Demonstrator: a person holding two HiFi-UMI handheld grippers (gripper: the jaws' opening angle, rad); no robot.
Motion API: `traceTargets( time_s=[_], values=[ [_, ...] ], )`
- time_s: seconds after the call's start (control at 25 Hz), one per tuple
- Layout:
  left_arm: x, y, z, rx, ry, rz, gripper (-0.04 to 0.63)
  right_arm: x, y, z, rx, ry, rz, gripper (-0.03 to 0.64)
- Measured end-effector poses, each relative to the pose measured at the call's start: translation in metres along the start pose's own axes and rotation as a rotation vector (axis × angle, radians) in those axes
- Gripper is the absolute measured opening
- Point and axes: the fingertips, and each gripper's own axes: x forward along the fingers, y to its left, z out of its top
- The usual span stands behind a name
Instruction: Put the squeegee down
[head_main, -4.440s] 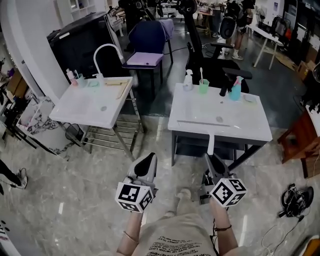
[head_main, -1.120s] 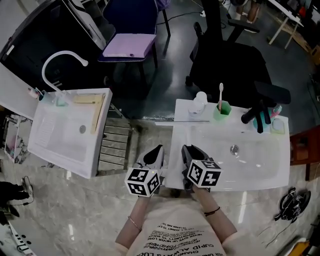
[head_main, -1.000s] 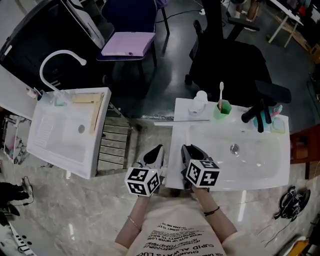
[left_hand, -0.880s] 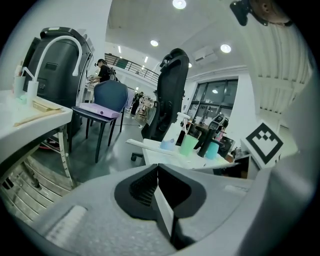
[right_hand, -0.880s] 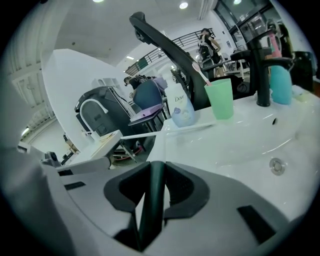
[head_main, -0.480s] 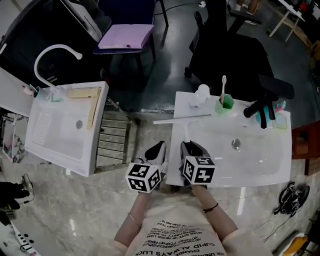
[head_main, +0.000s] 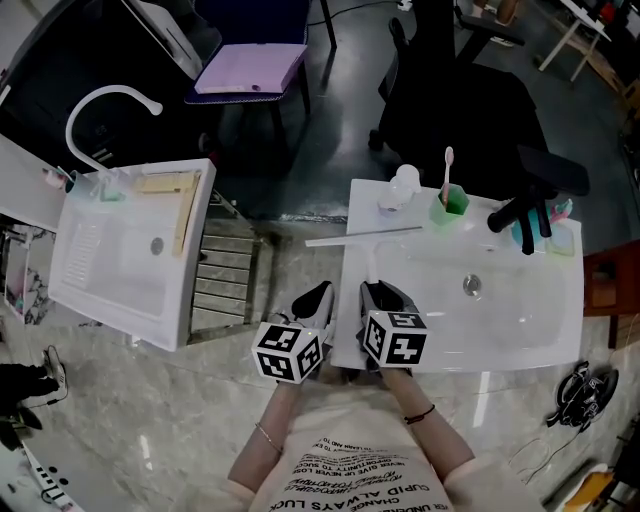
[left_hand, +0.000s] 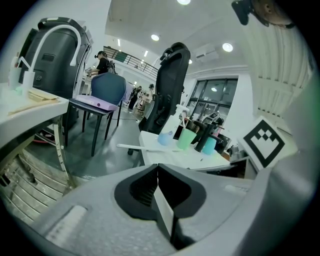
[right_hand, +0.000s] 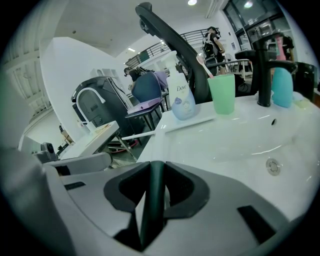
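The squeegee (head_main: 366, 237) has a white handle and a long pale blade. The blade lies across the back left corner of the white basin (head_main: 530, 335) and sticks out past its left edge. I cannot tell whether it touches the rim. My right gripper (head_main: 377, 293) is shut on the handle's near end, and the handle shows as a dark strip between its jaws (right_hand: 152, 172). The blade's end shows in the right gripper view (right_hand: 136, 135) and the left gripper view (left_hand: 145, 148). My left gripper (head_main: 317, 297) hangs just left of the basin, shut (left_hand: 158, 170) and holding nothing.
At the basin's back stand a soap bottle (head_main: 403, 189), a green cup with a toothbrush (head_main: 449, 205), a black faucet (head_main: 520, 212) and a teal cup (head_main: 527, 238). A second basin (head_main: 120, 260) stands to the left. A black office chair (head_main: 470, 110) is behind.
Since several seconds ago the person has walked up to the right basin, bringing the squeegee over its back left corner. Over the last second both grippers have hardly moved.
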Motion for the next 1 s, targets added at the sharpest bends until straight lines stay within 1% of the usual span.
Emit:
traceTargets(
  time_s=[0.4,0.6,0.92,1.0],
  values=[
    [0.001,-0.004,-0.002,0.003,0.008,-0.009,0.023,0.001,0.001,-0.001,0.003,0.011,0.019,0.1],
    [0.0,-0.006,0.0,0.011,0.001,-0.013,0.023,0.001,0.005,0.002,0.011,-0.004,0.058,0.141],
    [-0.008,-0.012,0.024,0.05,-0.061,-0.027,0.023,-0.017,0.003,0.025,-0.003,-0.084,0.076,0.14],
    [-0.011,-0.015,0.033,0.067,-0.08,-0.033,0.023,-0.024,0.002,0.032,-0.008,-0.101,0.089,0.124]
  ],
)
